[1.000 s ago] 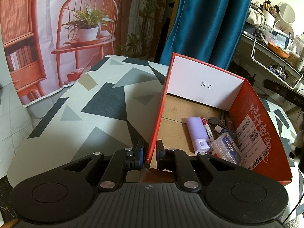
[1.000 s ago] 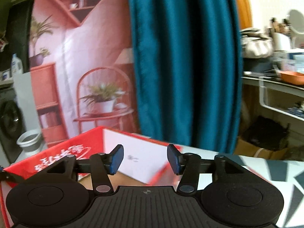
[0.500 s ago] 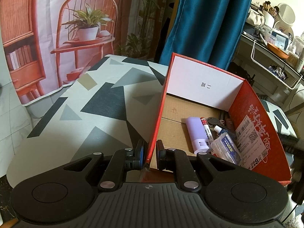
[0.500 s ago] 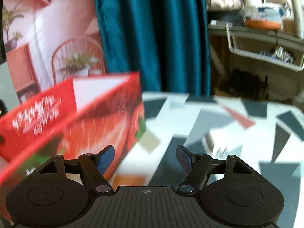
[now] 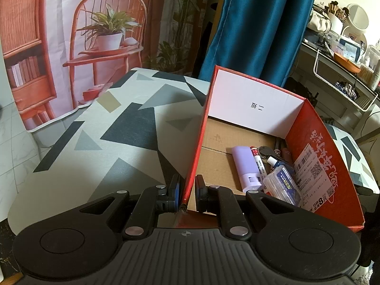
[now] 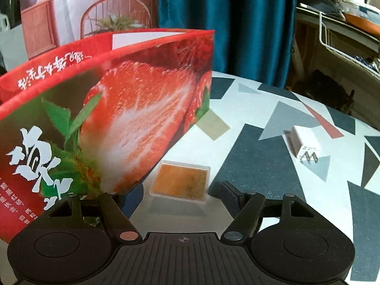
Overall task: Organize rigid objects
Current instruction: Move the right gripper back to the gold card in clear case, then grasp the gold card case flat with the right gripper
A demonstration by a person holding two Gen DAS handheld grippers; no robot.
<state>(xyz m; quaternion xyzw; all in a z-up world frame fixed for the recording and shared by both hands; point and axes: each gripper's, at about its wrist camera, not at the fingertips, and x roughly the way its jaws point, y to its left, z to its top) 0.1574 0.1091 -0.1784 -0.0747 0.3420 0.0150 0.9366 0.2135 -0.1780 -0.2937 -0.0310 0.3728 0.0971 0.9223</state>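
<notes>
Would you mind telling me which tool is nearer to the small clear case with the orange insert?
The right tool is nearer: its open fingers are just short of the clear case on the table. The left tool is clamped on the red box's wall.

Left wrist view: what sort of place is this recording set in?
Probably a lived-in room at home: a teal curtain, a cluttered shelf with a round mirror and makeup brushes, and a printed backdrop of furniture behind the table.

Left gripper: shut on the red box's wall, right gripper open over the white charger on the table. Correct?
Not quite. In the right wrist view the right gripper is open over the clear orange-filled case; the white charger lies apart, farther right. The left gripper is indeed shut on the red box wall.
</notes>
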